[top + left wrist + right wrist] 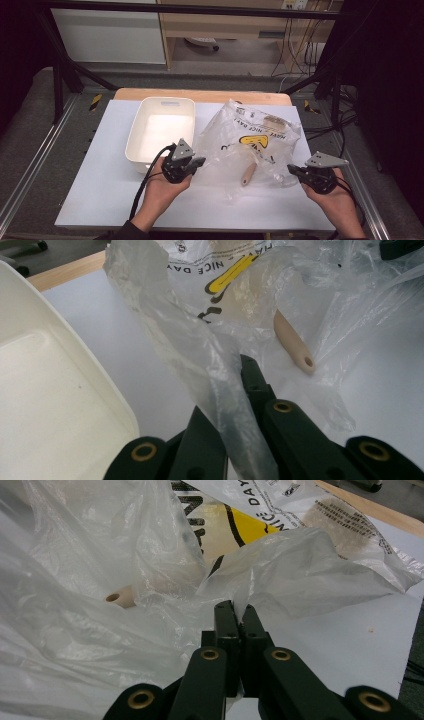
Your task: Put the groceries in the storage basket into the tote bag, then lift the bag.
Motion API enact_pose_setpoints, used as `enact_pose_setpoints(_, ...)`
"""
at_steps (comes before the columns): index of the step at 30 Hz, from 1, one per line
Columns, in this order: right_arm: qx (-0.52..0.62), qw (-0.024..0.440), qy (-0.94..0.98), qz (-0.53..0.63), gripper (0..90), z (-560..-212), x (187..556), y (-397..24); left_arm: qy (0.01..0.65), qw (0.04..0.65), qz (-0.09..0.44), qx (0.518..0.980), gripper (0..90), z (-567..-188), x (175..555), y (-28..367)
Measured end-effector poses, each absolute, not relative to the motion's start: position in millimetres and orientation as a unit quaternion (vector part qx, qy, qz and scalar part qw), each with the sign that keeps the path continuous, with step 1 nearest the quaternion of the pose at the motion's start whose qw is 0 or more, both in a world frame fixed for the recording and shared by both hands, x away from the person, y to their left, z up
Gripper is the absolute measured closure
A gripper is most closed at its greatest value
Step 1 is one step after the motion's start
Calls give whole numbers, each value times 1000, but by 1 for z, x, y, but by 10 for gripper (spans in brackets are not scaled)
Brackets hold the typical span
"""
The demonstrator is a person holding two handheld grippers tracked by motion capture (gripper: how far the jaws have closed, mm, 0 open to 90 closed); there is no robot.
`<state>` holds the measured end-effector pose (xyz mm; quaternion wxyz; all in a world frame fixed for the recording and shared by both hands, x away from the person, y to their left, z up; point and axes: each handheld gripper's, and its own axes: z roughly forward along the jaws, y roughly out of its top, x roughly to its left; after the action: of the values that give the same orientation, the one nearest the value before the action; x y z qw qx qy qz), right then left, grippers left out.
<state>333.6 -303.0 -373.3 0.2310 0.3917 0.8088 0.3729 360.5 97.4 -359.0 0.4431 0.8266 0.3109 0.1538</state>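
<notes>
A clear plastic bag (240, 145) with a yellow smiley print lies crumpled on the white table. A wooden-handled brush (248, 172) sits inside it, its handle end poking toward the front. My left gripper (199, 162) is shut on the bag's left edge; in the left gripper view the plastic bag (220, 405) is pinched between the jaws of the left gripper (240, 390). My right gripper (292, 169) is shut on the bag's right edge, and the right gripper (235, 611) bites a fold of film in its own view. The brush handle (294, 342) and its drilled end (117, 597) show through the plastic.
A white plastic bin (160, 131) stands left of the bag, close to my left gripper, with its rim (75, 365) alongside the jaws. The white table sheet (100, 195) lies over a wooden board (200, 95). Metal frame rails run along both sides.
</notes>
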Motion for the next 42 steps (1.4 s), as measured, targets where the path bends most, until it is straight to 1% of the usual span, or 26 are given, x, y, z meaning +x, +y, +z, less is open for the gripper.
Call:
enact_pose_setpoints(11, 388, 240, 808, 373, 900, -364, 336, -306, 311, 443, 152, 827, 900, -353, 364, 97)
enact_pose_setpoints(19, 385, 245, 807, 374, 900, -351, 342, -306, 310, 448, 150, 825, 900, -339, 371, 98)
enact_pose_setpoints(30, 380, 245, 807, 381, 900, -334, 356, -308, 322, 454, 139, 819, 900, -323, 387, 105)
enact_pose_setpoints(42, 387, 242, 793, 403, 900, -307, 381, -310, 329, 453, 135, 817, 900, -299, 408, 109)
